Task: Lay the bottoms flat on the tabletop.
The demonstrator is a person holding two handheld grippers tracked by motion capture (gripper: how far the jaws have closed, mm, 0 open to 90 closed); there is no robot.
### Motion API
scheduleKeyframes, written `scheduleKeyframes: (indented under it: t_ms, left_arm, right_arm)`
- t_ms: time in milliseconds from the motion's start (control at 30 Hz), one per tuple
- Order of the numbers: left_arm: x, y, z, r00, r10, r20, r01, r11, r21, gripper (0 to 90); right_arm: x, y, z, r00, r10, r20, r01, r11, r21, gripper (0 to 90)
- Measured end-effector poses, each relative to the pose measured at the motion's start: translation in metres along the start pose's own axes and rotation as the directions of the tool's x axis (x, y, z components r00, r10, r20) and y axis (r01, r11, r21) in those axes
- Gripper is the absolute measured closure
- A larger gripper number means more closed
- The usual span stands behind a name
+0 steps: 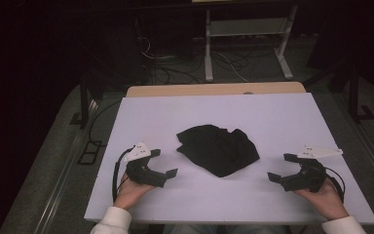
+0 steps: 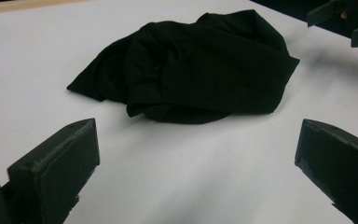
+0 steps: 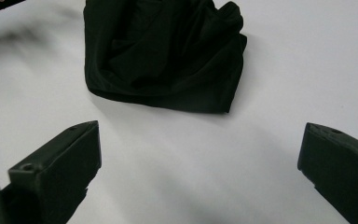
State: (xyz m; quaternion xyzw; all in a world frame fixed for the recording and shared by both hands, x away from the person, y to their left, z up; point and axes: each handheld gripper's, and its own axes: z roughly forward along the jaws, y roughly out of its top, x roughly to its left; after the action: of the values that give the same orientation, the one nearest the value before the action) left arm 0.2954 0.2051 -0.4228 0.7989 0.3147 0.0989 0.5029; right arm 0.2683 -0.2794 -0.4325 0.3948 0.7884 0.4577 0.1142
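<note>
A crumpled black cloth [image 1: 217,148] is lying mid-frame on the white bench [image 1: 272,117]. The left gripper [image 1: 163,163] and right gripper [image 1: 278,168] are waiting, jaws apart (empty); pinching opposite edges should spread it.

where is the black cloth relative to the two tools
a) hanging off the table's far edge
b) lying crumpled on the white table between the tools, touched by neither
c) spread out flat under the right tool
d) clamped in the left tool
b: the black cloth lies bunched on the white table, with the left tool and right tool both open and apart from it on either side.
</note>
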Motion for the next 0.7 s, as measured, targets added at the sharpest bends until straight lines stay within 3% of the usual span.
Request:
scheduleKeyframes:
  t_ms: [433,700]
  left_arm:
    - [-0.0033,-0.0003,-0.001,1.0,-0.007,-0.003,0.007,1.0,0.0,0.5]
    - [-0.0053,-0.0001,-0.001,0.9999,-0.005,-0.015,0.005,0.9995,0.033,0.5]
  right_arm:
    - [0.002,-0.0008,-0.0018,1.0,0.002,-0.009,-0.002,1.0,-0.001,0.0]
    - [0.0033,-0.0045,-0.005,0.9999,0.011,-0.001,-0.011,1.0,0.006,0.0]
